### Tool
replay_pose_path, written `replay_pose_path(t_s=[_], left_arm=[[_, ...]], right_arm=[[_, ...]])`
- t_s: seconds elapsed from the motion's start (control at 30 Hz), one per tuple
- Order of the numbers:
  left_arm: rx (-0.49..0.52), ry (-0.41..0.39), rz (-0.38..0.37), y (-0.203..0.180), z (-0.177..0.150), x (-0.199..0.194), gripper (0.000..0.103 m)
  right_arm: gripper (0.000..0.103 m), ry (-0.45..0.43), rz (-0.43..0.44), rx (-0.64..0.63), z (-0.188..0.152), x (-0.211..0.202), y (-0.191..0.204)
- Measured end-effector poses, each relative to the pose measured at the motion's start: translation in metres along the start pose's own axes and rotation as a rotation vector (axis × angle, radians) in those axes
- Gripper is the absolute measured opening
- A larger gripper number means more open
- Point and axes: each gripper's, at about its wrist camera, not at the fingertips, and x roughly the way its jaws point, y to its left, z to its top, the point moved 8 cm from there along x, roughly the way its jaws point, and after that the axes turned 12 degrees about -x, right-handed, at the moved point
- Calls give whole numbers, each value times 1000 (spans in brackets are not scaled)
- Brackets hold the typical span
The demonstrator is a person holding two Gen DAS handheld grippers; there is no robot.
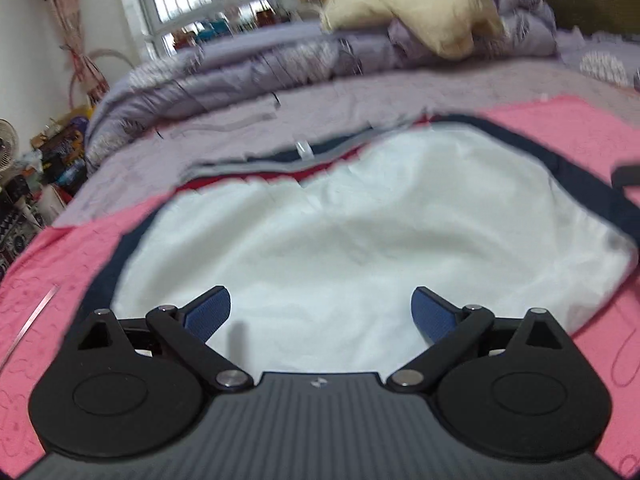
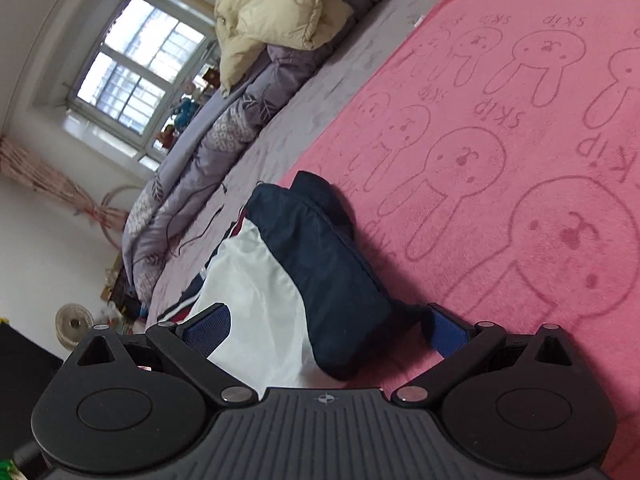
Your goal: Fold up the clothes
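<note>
A jacket lies on a pink rabbit-print blanket [image 1: 560, 136] with its white lining [image 1: 360, 232] facing up, edged in navy with a red strip at the collar. My left gripper [image 1: 322, 314] is open just above the near edge of the white lining, holding nothing. In the right wrist view the same jacket shows its white lining [image 2: 256, 300] and a folded navy sleeve [image 2: 332, 272]. My right gripper [image 2: 326, 330] is open, its jaws on either side of the navy sleeve end, low over the blanket [image 2: 500, 160].
A lilac patterned duvet [image 1: 224, 76] and a cream puffy coat [image 1: 412, 4] are heaped along the far side of the bed. A thin dark cable [image 2: 196, 224] lies on the grey sheet. A window, a fan [image 2: 74, 324] and floor clutter are at the left.
</note>
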Motion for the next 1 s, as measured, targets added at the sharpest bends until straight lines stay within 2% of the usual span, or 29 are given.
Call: replay_pose_path(t_s=[0.17, 0.2, 0.33, 0.4, 0.5, 0.57, 0.6, 0.7, 0.83, 0.93, 1.0], left_arm=[[-57, 65, -2, -5, -11, 9, 99], [-68, 78, -2, -6, -13, 11, 95], [-58, 78, 17, -9, -24, 13, 97], [-62, 65, 32, -8, -27, 8, 97], [-125, 34, 46, 2, -26, -12, 97], [-120, 75, 26, -1, -37, -9, 97], [-122, 71, 28, -2, -39, -10, 98], [-149, 51, 42, 0, -39, -19, 98], [-162, 84, 28, 1, -49, -9, 103], [-173, 75, 35, 1, -46, -14, 103], [-221, 50, 43, 8, -43, -28, 103]], right_arm=[[102, -13, -26, -7, 4, 16, 2], [98, -18, -27, 1, 4, 14, 1], [77, -63, -27, 45, 2, 6, -12], [73, -62, -42, 34, 0, 5, -14], [74, -61, -43, 4, -2, 7, -11], [78, -70, -48, -13, -2, 8, -8], [81, -69, -51, -23, -2, 10, -5], [82, -62, -44, -27, -2, 11, -2], [81, -65, -28, -11, -1, 11, -4], [73, -60, -55, -30, -2, 11, -3], [64, -35, -111, -83, -2, 6, 0]])
